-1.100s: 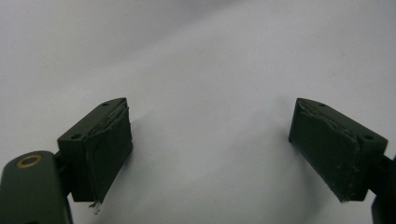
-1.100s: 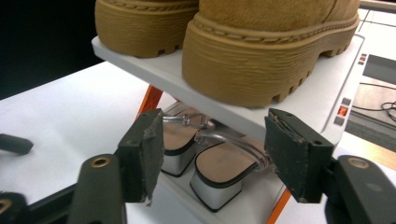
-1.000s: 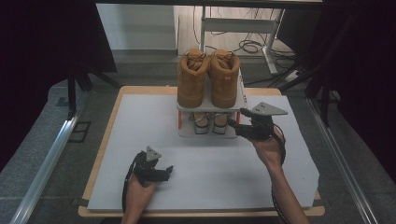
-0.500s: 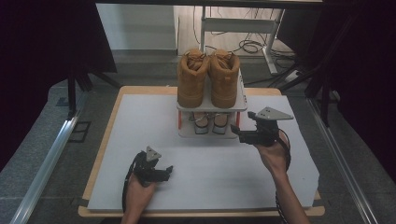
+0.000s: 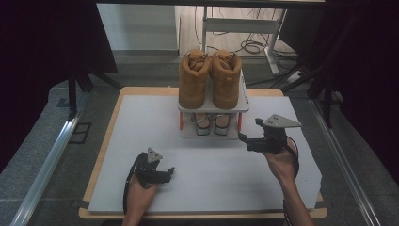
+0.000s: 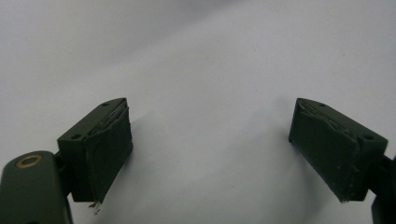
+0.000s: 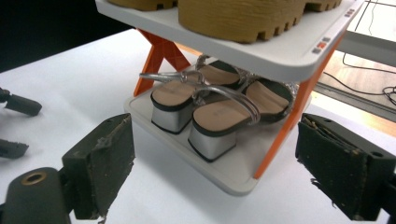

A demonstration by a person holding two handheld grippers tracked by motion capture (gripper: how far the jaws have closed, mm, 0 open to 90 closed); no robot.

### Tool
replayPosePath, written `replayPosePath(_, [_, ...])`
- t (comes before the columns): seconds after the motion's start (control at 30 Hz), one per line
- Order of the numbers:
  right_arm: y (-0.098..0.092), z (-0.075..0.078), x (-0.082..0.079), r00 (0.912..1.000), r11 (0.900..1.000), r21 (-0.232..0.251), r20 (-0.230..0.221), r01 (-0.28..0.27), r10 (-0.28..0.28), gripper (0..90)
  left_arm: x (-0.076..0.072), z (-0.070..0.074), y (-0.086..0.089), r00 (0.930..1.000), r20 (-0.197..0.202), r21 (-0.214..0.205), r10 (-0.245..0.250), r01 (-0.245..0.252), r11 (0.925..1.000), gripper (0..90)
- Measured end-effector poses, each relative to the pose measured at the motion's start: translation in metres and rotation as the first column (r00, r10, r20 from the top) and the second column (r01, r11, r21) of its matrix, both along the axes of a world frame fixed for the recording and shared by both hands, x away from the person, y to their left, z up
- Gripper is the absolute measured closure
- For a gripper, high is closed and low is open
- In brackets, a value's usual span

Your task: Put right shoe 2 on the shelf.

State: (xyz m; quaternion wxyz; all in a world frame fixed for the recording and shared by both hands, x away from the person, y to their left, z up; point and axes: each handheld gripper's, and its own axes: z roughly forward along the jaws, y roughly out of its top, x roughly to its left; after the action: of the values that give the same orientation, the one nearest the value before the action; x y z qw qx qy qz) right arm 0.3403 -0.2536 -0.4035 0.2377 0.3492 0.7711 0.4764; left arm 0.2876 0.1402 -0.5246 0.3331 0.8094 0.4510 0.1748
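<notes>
A small white two-shelf rack [image 5: 244, 104] with orange legs stands at the middle back of the table. A pair of tan boots [image 5: 210, 80] sits on its top shelf, and a pair of clear-strapped sandals [image 7: 219, 116] on the lower one. My right gripper [image 5: 243, 139] hovers just off the rack's near right corner and points at the lower shelf. Its jaws have just been opening and stand open with nothing between them [image 7: 217, 158]. My left gripper [image 5: 170, 173] rests open on the white tabletop near the front, holding nothing [image 6: 210, 140].
The white tabletop [image 5: 141, 122] has a wooden border. Dark drapes flank both sides. Metal rails run along the floor left and right. A desk frame and cables lie beyond the table. The left gripper [image 7: 14, 126] appears at the left edge of the right gripper view.
My right gripper has drawn back a little from the rack's right side toward the near edge, and its jaws have widened. The left gripper has stayed put.
</notes>
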Motion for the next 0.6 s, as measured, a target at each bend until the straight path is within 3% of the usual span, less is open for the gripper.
replayPosePath(0.6, [-0.029, -0.016, -0.015, 0.9981, 0.9984, -0.019, -0.030, 0.053, -0.054, 5.6, 0.000, 0.000, 0.000, 1.0000, -0.001, 0.003, -0.002, 0.002, 1.0000, 12.9])
